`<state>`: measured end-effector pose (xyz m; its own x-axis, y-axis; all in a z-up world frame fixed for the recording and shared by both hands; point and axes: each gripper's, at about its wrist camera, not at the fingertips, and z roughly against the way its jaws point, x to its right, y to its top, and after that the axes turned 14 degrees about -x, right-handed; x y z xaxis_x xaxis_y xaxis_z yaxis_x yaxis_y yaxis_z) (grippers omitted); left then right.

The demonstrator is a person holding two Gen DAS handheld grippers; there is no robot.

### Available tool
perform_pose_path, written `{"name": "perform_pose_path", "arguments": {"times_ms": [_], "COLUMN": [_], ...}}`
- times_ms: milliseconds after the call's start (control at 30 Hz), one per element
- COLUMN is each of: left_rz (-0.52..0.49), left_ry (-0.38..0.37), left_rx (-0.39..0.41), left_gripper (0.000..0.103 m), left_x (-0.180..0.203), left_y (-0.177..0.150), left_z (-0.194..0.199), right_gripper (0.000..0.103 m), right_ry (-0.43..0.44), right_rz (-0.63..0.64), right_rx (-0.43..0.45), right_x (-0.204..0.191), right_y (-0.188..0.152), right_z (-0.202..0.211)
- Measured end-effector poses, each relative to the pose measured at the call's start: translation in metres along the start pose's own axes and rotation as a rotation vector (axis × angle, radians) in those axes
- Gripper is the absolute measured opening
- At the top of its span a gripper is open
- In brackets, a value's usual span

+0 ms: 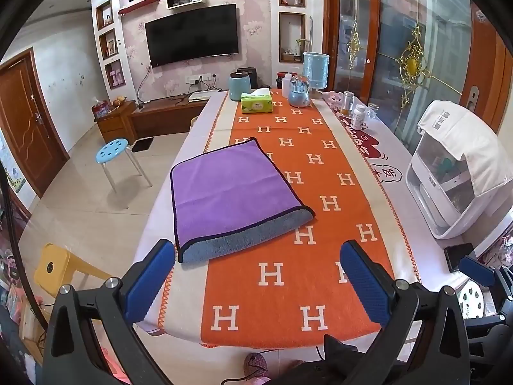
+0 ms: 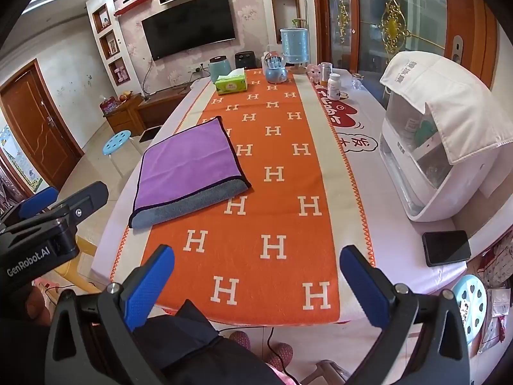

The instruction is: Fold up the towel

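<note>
A purple towel with a dark border lies folded over on the orange H-patterned table runner, its grey underside showing along the near edge. It also shows in the right wrist view. My left gripper is open and empty, held above the table's near edge just short of the towel. My right gripper is open and empty, to the right of the towel above the near end of the runner. The left gripper's body shows at the left of the right wrist view.
A white covered appliance and a black phone sit at the table's right. A tissue box, jars, bottles and a blue container stand at the far end. Stools stand on the floor at left.
</note>
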<state>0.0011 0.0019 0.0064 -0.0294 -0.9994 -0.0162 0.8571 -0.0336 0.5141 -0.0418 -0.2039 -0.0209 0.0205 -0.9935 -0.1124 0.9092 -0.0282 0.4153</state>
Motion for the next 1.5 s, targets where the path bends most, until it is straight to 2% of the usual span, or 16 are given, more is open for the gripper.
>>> {"name": "perform_pose_path", "arguments": {"times_ms": [267, 867, 1200, 1400, 1500], "left_rz": [0.001, 0.017, -0.003, 0.002, 0.018], "left_ry": [0.004, -0.061, -0.118, -0.151, -0.152], "left_rx": [-0.008, -0.073, -0.133, -0.162, -0.182], "left_gripper": [0.102, 0.102, 0.102, 0.102, 0.102], "left_x": [0.000, -0.024, -0.051, -0.071, -0.082], "left_y": [-0.001, -0.005, -0.002, 0.002, 0.004], "left_z": [-0.001, -0.021, -0.044, -0.059, -0.067], "right_gripper": [0.103, 0.103, 0.103, 0.103, 0.103], "right_ry": [-0.012, -0.055, -0.114, -0.151, -0.141], "right_rz": [0.005, -0.007, -0.038, -0.024, -0.016], "right_rx": [-0.017, -0.071, -0.120, -0.104, -0.107], "right_x": [-0.001, -0.015, -0.038, -0.061, -0.070], "right_y": [0.002, 0.001, 0.000, 0.003, 0.004], "right_z": [-0.007, -0.011, -0.022, -0.030, -0.036]}}
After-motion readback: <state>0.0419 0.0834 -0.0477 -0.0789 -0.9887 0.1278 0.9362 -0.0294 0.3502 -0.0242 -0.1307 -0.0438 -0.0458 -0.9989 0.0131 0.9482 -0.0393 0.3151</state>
